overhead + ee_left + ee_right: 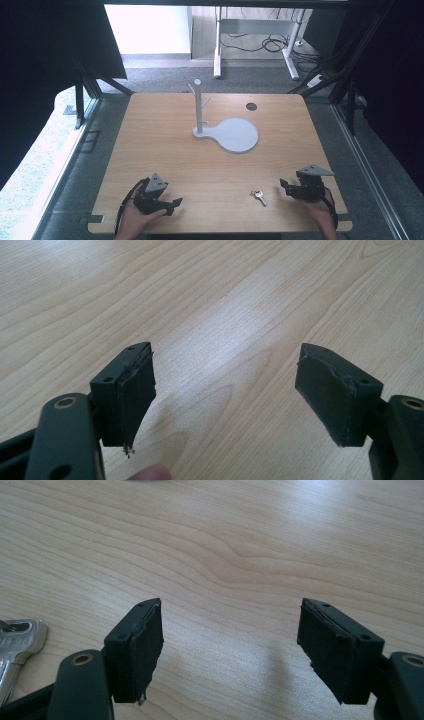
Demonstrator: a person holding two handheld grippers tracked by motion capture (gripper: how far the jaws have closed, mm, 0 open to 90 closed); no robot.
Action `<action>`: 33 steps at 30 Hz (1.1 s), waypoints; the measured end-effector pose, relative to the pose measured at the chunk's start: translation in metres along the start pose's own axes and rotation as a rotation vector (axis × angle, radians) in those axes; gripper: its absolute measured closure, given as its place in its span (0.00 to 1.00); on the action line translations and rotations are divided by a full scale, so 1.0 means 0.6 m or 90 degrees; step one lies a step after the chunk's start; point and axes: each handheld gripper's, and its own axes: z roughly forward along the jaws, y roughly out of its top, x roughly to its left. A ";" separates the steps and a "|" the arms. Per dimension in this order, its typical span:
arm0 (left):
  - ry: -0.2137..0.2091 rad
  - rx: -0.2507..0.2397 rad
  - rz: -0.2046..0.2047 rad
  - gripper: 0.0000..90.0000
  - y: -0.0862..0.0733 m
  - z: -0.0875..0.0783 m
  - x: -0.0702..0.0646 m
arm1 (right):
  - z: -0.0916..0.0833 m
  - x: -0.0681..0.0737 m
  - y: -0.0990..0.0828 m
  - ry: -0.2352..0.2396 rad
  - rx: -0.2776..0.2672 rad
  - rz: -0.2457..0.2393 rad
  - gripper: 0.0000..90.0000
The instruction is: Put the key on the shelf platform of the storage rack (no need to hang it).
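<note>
left gripper (225, 400) wide open, empty | right gripper (230, 650) wide open, empty

Table (165, 150) is holding: one key (258, 196), lying just beside the right gripper (284, 184); one white peg stand (227, 131), standing well ahead of both; two grippers, left gripper (176, 203) included

The high view looks forward and down from above the person's side onto the whole table (165, 150). The 2 gripper views sit low and close to the wood, each looking out between its own jaws. The key (17, 645), left of the right gripper's (230, 640) jaws, also lies in the high view (258, 196).
</note>
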 end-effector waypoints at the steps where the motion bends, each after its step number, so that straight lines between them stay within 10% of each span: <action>1: 0.000 0.000 -0.001 0.27 0.000 0.000 0.000 | -0.001 0.001 0.000 0.000 -0.001 -0.001 0.30; 23: 0.015 -0.021 -0.011 0.28 0.001 -0.006 -0.001 | -0.012 0.002 0.017 0.052 0.031 -0.007 0.46; 33: 0.004 -0.018 -0.009 0.29 0.002 -0.009 -0.003 | -0.025 0.015 0.072 0.068 0.099 -0.061 0.53</action>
